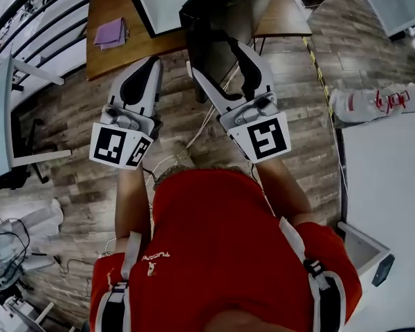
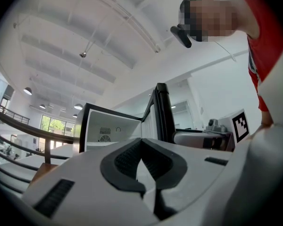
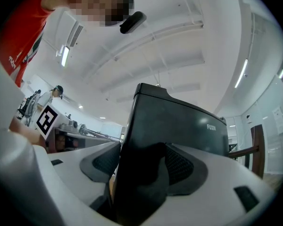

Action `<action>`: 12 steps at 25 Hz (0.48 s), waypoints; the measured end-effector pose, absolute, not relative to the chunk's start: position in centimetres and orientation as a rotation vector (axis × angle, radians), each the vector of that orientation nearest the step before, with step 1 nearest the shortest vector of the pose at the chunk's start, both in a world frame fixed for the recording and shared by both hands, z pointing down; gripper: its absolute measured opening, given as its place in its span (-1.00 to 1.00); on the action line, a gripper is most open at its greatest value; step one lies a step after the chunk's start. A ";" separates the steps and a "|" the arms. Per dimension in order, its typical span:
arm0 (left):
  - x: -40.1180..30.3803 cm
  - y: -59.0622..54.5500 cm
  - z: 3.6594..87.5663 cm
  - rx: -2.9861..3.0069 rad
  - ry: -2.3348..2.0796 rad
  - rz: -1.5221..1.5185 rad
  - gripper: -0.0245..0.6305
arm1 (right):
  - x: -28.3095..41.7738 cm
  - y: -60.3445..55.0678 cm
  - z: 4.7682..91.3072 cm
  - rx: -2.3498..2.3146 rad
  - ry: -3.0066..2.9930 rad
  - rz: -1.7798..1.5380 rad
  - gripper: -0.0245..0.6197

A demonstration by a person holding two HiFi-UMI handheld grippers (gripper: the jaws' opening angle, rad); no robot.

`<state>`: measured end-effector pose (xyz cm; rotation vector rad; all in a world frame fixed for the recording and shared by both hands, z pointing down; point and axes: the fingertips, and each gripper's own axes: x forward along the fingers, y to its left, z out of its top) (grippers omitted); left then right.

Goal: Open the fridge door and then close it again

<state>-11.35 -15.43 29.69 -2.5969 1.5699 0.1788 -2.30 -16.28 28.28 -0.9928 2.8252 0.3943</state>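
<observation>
The small fridge (image 1: 162, 5) stands open on a wooden table (image 1: 114, 57), white inside. Its black door (image 1: 218, 47) swings out toward me. My right gripper (image 1: 226, 61) has its jaws standing wide on either side of the door's free edge. In the right gripper view the door (image 3: 179, 126) fills the gap of that gripper (image 3: 141, 161), and I see no firm press of the pads on it. My left gripper (image 1: 150, 62) is shut and empty, in front of the fridge's open cavity (image 2: 108, 128). In its own view the left gripper (image 2: 142, 147) points at the door's edge (image 2: 162, 112).
A purple cloth (image 1: 111, 32) lies on the table's left end. Cables (image 1: 194, 126) trail over the wood floor below the grippers. A white counter (image 1: 387, 185) is at my right, a railing and a desk (image 1: 0, 109) at my left. Another person (image 3: 52, 95) stands far off.
</observation>
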 end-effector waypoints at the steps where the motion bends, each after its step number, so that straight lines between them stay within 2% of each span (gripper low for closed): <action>1: -11.9 -15.8 29.7 -2.598 1.570 0.184 -0.90 | -2.9 -16.6 28.4 -0.995 2.836 0.392 -0.02; 12: -17.1 -18.5 29.6 -2.628 1.530 0.213 -0.90 | -8.2 -20.5 27.5 -1.019 2.797 0.383 -0.03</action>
